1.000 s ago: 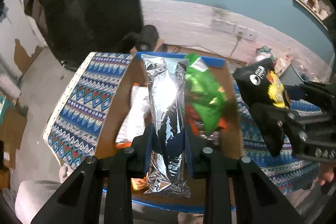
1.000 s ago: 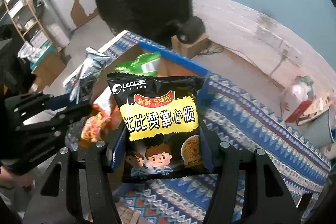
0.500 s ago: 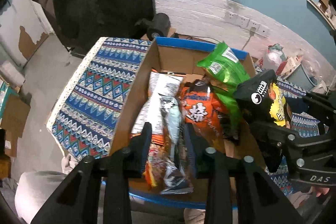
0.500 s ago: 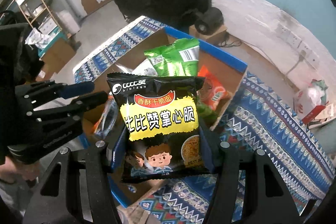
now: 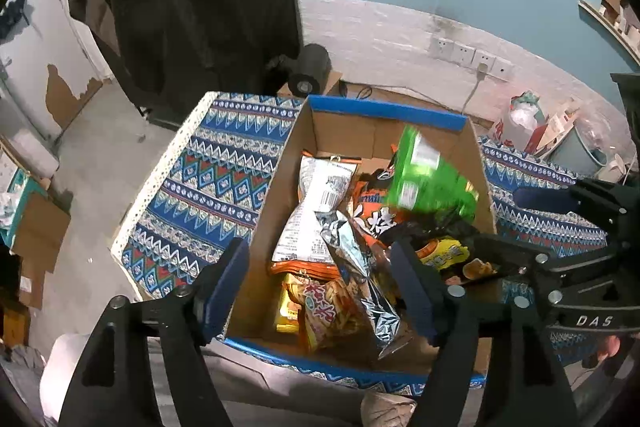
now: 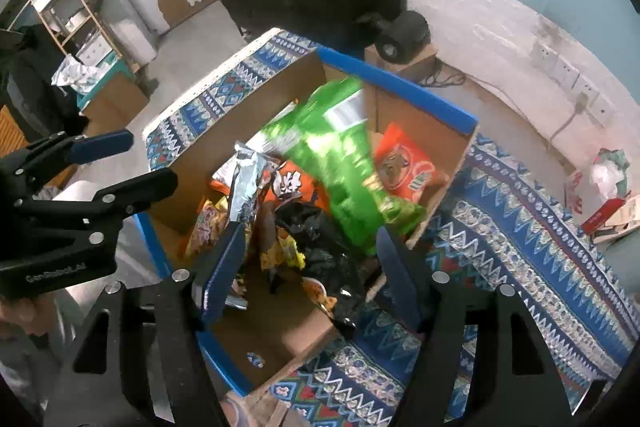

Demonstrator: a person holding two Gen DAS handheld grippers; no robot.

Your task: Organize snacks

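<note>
A cardboard box with blue rims (image 5: 384, 111) (image 6: 400, 83) holds several snack bags. The silver foil bag (image 5: 360, 267) (image 6: 244, 187) lies in it beside a white and orange bag (image 5: 316, 211). The black and yellow noodle bag (image 6: 312, 243) (image 5: 444, 251) lies crumpled near the box's front right. A blurred green bag (image 5: 428, 183) (image 6: 340, 163) tips over the orange bags (image 6: 404, 167). My left gripper (image 5: 320, 291) is open and empty above the box's near edge. My right gripper (image 6: 308, 275) is open and empty over the box.
The box stands on a table with a blue patterned cloth (image 5: 208, 187) (image 6: 520, 239). A black roll (image 5: 308, 71) sits on a carton behind it. Shelves (image 6: 68, 3) and cartons stand at the left on the floor. Bags and a bin (image 5: 560, 139) stand at the right.
Both grippers opened. The silver bag dropped from my left gripper into the box, and the black and yellow bag dropped from my right gripper. The green bag is toppling.
</note>
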